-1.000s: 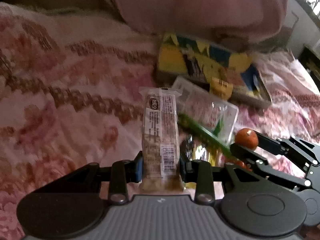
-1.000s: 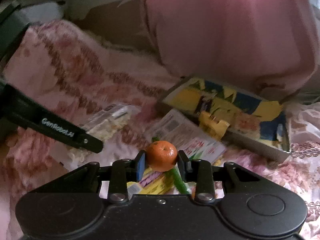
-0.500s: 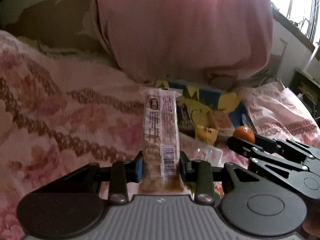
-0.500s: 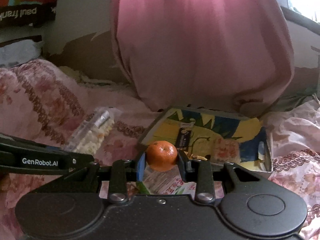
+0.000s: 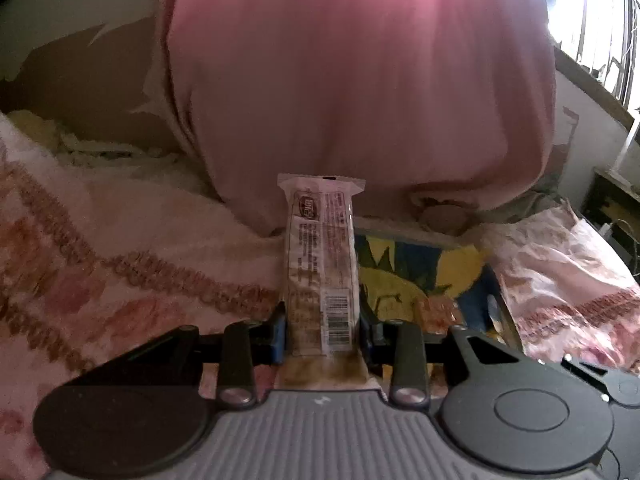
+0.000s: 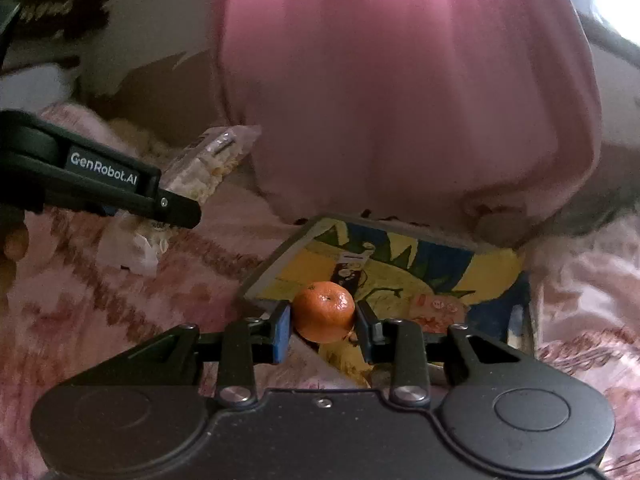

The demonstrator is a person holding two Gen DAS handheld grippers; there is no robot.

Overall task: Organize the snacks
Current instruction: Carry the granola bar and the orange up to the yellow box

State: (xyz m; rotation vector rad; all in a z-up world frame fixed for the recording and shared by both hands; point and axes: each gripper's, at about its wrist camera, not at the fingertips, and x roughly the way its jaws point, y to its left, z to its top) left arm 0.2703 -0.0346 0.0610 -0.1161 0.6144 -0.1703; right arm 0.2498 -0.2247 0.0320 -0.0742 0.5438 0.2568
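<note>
Gripping a wrapped snack bar in the left gripper, pads pressed on its lower sides, barcode facing the camera, top end standing upright against the pink curtain. Clamped in the right gripper: a small orange, squeezed between both pads. Held above a yellow-and-blue printed tray, low-walled, resting on the pink floral bedspread just below the curtain's hem. Lying inside the tray, toward its near right part, a small orange-pink packet. Seen from the right wrist view, bar and left gripper up at the left, left of the tray and apart from it.
</note>
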